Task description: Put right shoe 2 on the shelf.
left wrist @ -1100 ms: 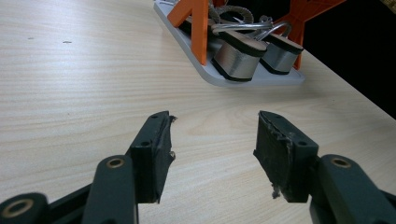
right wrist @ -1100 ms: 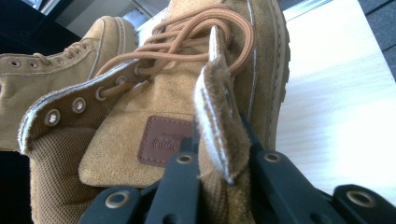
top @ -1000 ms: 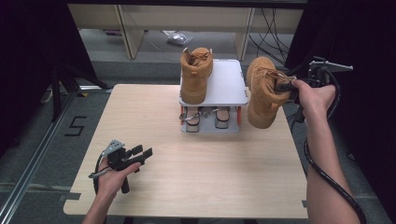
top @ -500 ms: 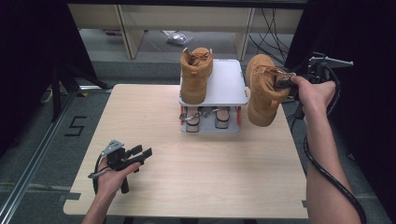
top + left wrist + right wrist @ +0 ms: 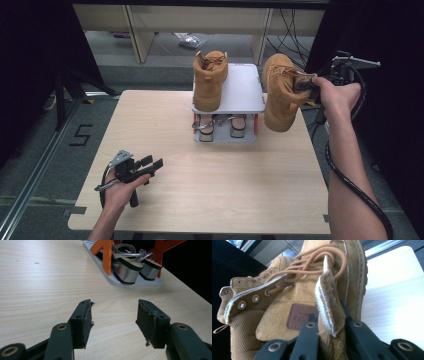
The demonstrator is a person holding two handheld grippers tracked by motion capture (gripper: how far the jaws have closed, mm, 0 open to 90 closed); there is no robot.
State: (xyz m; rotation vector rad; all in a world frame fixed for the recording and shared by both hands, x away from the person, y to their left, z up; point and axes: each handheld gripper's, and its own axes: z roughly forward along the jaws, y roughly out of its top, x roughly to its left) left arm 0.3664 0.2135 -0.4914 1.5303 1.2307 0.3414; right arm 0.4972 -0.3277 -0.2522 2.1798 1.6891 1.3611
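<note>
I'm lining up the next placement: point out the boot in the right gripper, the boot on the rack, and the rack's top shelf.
Held boot (image 5: 279, 95), high view, on its tan side.
Boot on the rack (image 5: 209, 82), high view, on its laced front.
Rack's top shelf (image 5: 245, 92), high view, on the bare grey plate beside that boot.

Light wooden table (image 5: 210, 200) on grey floor (image 5: 60, 165) — beige shelving (image 5: 135, 30) behind, dark surroundings.

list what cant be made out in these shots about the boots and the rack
- High view: the toe of the held boot hangs below the rack top; whether it touches the table is unclear.
- Right gripper view: the right tool covers part of the boot's label.
- Left gripper view: the sandals are cut off by the top edge.
</note>
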